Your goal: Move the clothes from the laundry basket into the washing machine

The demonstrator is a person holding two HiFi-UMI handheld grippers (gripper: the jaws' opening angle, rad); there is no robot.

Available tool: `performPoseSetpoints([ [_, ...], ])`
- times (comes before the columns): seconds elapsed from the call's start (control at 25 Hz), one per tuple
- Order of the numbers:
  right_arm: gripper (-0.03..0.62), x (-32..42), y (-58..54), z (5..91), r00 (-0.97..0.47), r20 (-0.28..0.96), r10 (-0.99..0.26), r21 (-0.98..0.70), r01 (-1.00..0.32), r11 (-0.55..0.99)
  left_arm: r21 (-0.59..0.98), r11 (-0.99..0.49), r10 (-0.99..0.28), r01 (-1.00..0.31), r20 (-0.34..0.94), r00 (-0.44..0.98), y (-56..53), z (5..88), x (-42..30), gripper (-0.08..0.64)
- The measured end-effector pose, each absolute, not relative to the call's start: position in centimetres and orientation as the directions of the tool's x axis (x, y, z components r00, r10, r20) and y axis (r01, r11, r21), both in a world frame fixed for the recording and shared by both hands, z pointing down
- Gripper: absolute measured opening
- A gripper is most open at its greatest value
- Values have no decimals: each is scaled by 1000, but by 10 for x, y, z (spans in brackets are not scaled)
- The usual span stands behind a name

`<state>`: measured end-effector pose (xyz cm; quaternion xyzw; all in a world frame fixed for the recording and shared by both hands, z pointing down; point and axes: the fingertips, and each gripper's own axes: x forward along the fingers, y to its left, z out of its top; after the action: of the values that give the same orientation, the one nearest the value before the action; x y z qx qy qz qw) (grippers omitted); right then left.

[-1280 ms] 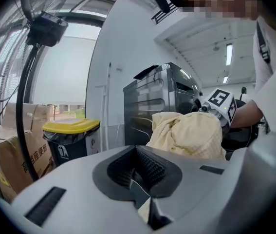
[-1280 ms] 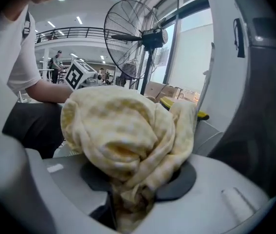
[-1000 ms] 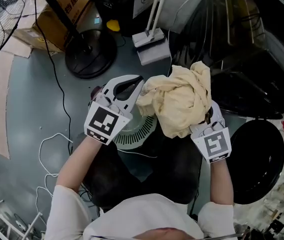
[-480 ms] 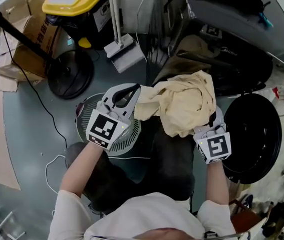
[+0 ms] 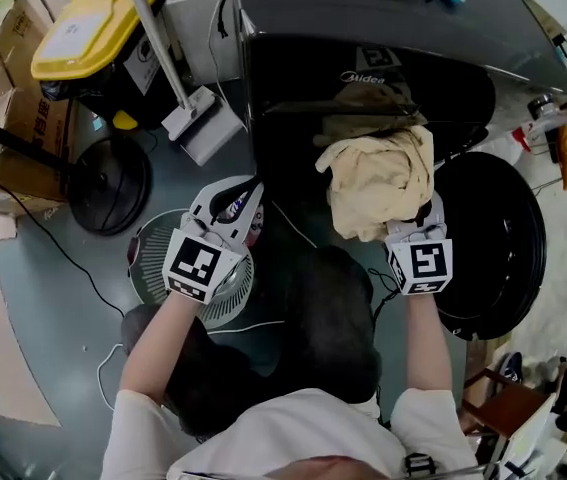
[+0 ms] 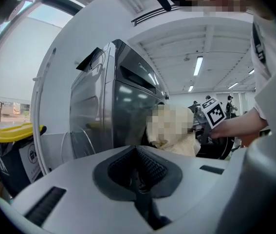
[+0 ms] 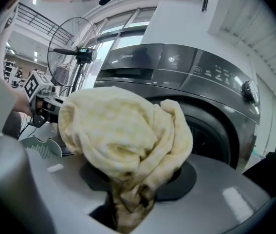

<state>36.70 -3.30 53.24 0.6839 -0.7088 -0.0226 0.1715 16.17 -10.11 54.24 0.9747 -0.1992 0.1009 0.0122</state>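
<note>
A crumpled pale-yellow cloth [image 5: 378, 183] is bunched in my right gripper [image 5: 415, 236], which is shut on it just in front of the dark grey washing machine [image 5: 363, 58]. The round door [image 5: 498, 238] hangs open at the right. In the right gripper view the cloth [image 7: 123, 135] fills the jaws of the right gripper [image 7: 128, 204], with the drum opening [image 7: 211, 130] behind. My left gripper [image 5: 248, 190] is shut and empty over the white slatted laundry basket [image 5: 153, 268], apart from the cloth. The left gripper [image 6: 138, 172] faces the machine [image 6: 123, 106].
A black bin with a yellow lid [image 5: 93, 28] and cardboard boxes [image 5: 13, 138] stand at the upper left. The black round base of a fan [image 5: 108, 183] and a white floor tool [image 5: 198, 123] sit left of the machine. A thin cable [image 5: 43, 238] lies on the grey floor.
Both grippers swung toward the washing machine. The cloth, which lay against the left gripper's tip before, is now clear of it and carried by the right gripper alone up to the machine's front.
</note>
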Motion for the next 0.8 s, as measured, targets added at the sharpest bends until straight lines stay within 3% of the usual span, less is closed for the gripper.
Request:
performPoseSetpoints([
  [0.24, 193, 413, -47, 546, 93, 179, -979, 264, -964, -43, -11, -923, -378, -384, 198, 904, -94, 556, 170, 6],
  [0.8, 196, 447, -86, 591, 150, 112, -982, 265, -957, -116, 10, -915, -393, -403, 197, 898, -99, 566, 167, 6],
])
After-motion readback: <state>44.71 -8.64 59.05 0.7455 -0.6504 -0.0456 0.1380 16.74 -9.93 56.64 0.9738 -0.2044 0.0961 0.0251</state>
